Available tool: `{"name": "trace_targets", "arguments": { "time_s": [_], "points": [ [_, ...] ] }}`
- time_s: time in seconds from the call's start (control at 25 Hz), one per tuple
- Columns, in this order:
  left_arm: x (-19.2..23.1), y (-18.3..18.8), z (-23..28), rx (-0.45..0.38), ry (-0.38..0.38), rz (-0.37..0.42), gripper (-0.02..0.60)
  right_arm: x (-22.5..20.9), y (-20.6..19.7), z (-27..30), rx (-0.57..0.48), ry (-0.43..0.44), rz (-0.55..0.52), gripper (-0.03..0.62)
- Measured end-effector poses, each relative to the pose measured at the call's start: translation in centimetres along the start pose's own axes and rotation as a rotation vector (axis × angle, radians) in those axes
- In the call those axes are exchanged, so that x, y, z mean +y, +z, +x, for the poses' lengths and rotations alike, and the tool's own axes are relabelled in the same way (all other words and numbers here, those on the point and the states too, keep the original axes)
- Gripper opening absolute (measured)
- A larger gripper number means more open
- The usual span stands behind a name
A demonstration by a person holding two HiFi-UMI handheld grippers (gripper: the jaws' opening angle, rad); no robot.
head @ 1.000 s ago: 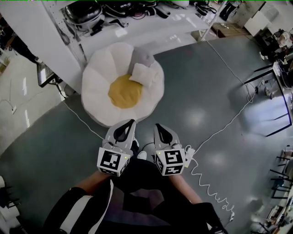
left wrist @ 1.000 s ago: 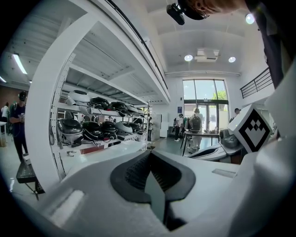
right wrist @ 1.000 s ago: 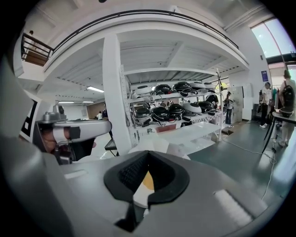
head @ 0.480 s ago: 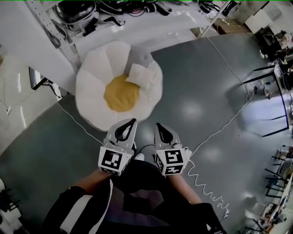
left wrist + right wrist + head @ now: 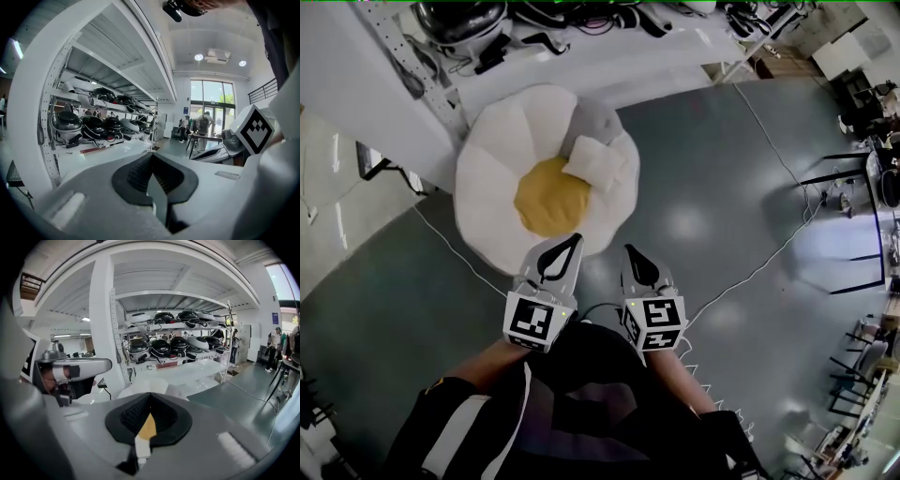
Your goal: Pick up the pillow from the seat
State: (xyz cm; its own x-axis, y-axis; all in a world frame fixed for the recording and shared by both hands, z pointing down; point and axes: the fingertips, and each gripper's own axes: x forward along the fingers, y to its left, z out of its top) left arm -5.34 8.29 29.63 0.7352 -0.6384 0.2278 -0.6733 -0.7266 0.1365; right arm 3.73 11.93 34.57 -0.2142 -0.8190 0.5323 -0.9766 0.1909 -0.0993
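Note:
A small white pillow lies on the right side of a flower-shaped seat with white petals and a yellow centre, in front of a grey cushion. My left gripper is shut and empty; its tip overlaps the seat's near rim in the head view. My right gripper is shut and empty beside it, over the grey floor. Both are short of the pillow. In the left gripper view the left gripper points at shelving. In the right gripper view the right gripper points at the seat's white petals.
A white shelf rack holding dark helmets stands right behind the seat. A white cable runs across the grey floor at the right. Black chair and desk frames stand at the far right. People stand by a window far off.
The seat has drawn a little nearer to the gripper tips and shifted slightly left in the head view. Both grippers stay shut, side by side.

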Motion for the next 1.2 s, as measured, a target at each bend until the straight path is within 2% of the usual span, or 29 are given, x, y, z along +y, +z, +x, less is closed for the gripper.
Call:
{"name": "trace_targets", "arguments": {
  "time_s": [0.24,0.56,0.88,1.2],
  "points": [
    [2.5,1.5,1.2,-0.034,0.007,-0.011,0.002,-0.4,2.0,2.1,0.006,-0.017,-0.02,0.002],
    [4.4,1.1,1.9,-0.055,0.035,-0.053,0.002,-0.5,3.5,4.4,0.01,-0.007,-0.054,0.002],
    [6.5,-0.2,4.2,-0.065,0.131,-0.075,0.002,-2.7,3.6,8.3,0.024,0.06,-0.071,0.002],
    [7.7,-1.7,9.9,0.002,0.266,-0.13,0.002,-7.3,4.3,13.4,0.1,0.18,-0.115,0.002]
  ]
}}
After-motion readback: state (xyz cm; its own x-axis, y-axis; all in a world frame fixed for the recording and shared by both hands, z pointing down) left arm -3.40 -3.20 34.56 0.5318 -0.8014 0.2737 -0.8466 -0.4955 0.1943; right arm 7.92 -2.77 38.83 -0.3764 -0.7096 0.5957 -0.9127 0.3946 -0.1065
